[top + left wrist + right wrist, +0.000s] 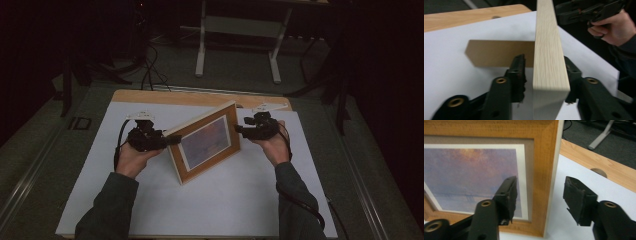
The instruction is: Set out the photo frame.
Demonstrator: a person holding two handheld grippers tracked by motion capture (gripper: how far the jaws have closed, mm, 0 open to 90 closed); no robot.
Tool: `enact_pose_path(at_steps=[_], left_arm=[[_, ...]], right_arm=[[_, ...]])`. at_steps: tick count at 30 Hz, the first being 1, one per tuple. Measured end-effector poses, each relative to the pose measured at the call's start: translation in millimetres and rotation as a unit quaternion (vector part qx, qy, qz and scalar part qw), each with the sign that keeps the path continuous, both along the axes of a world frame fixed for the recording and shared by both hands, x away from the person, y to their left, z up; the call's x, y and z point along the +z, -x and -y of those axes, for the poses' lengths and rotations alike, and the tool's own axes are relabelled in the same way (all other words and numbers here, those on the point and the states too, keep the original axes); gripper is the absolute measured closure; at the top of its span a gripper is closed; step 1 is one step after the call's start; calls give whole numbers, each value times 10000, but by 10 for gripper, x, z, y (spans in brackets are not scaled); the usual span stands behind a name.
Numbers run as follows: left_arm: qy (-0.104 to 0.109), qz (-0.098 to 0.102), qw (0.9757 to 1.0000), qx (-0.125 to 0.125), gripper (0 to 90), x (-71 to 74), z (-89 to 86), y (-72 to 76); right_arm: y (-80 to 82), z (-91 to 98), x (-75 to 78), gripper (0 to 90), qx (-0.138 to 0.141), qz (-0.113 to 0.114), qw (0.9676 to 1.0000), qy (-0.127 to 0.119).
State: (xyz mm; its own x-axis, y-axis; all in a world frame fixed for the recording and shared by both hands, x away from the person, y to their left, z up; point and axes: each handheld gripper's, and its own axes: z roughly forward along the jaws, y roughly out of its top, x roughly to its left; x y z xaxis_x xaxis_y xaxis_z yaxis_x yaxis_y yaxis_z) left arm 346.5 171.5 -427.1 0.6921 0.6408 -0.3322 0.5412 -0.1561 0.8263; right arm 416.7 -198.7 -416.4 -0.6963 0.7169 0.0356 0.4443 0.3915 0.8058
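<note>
We saw the left hand-held gripper (172, 140) open at the left edge of the wooden picture frame with a dusky landscape print (206, 142), its jaws straddling that edge with a gap. The frame stood upright on the white-covered table (220, 200). At the frame's right edge, the right hand-held gripper (238, 130) stood open, not pressing.

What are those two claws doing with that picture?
A person has a claw in each hand at a wooden picture frame standing upright on the white sheet. The left claw has the frame's edge between its jaws, apparently not pinching it. The right claw is open around the frame's other side, not squeezing.
</note>
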Motion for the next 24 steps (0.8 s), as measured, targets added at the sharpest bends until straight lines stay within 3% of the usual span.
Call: enact_pose_path(at_steps=[4, 6, 7, 8, 12, 19, 24], left_arm=[[99, -40, 9997, 207, 556, -49, -13, 113], [-133, -1, 9995, 273, 562, -63, 18, 154], [-355, 76, 9989, 291, 644, -63, 34, 177], [-355, 76, 9989, 291, 675, -63, 34, 177], [-404, 126, 9991, 50, 696, -41, 4, 150], [-528, 96, 9986, 22, 695, -19, -82, 41], [-545, 110, 9984, -35, 693, -18, -90, 12]], right_arm=[[-65, -55, -1, 395, 91, -7, 10000, -5], [-113, -107, -1, 366, 137, 13, 9999, 13], [-145, -143, 4, 350, 179, 7, 9998, -14], [-145, -143, 4, 350, 179, 7, 9998, -14], [-191, -198, 25, 322, 250, -1, 9997, -43], [-275, -233, 48, 274, 335, -43, 9994, -111], [-417, -283, 43, 203, 675, -133, 9972, -303]])
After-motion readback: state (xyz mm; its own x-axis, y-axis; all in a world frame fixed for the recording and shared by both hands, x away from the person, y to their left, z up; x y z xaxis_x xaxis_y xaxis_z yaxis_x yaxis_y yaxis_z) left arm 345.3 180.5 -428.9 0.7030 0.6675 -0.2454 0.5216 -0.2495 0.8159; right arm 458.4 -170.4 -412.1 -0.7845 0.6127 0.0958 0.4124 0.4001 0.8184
